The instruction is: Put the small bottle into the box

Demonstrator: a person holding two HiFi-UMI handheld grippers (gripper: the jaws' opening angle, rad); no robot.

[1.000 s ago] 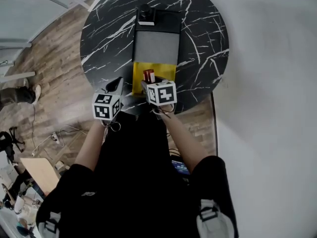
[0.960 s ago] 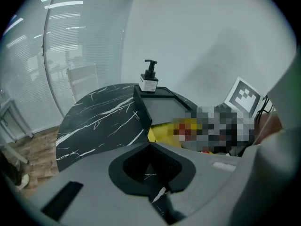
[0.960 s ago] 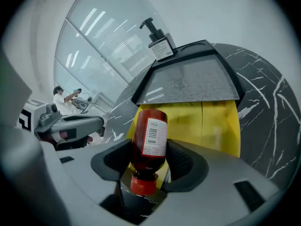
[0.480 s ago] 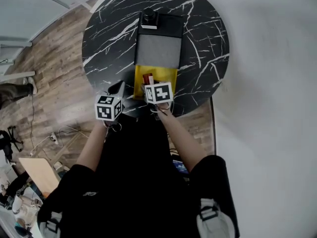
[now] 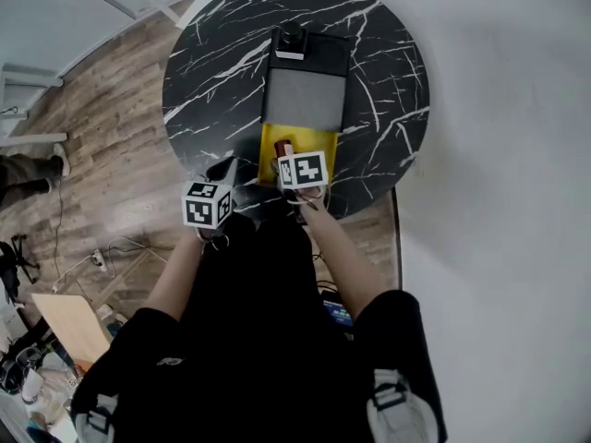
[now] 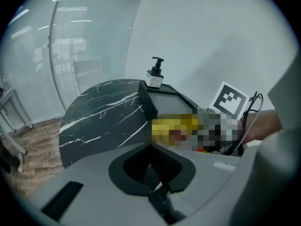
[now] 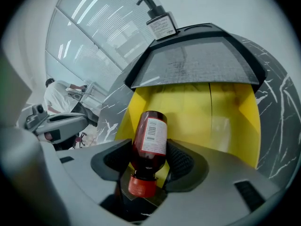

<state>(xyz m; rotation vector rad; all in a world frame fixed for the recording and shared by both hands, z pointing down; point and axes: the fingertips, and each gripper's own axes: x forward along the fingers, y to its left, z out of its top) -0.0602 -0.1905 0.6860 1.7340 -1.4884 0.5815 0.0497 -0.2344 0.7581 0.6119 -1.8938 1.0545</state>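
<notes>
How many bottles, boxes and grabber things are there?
Bottles: 2 (small red-brown bottle with a red cap, black pump bottle with a white label)
Boxes: 1 (yellow box with a grey lid)
Grippers: 2 (left gripper, right gripper)
Total: 5

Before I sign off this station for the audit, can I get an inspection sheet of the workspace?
Surface: round black marbled table.
Job's things: small bottle, red cap toward the camera, held over the open yellow box.
Clutter: pump bottle standing at the far end of the black-framed grey panel.
Grippers: right gripper shut on the small bottle; left gripper shut, empty, beside the box.
Cables: dark cable near the right gripper; cords on the floor.
Surroundings: wooden floor, white wall, glass partition.
</notes>
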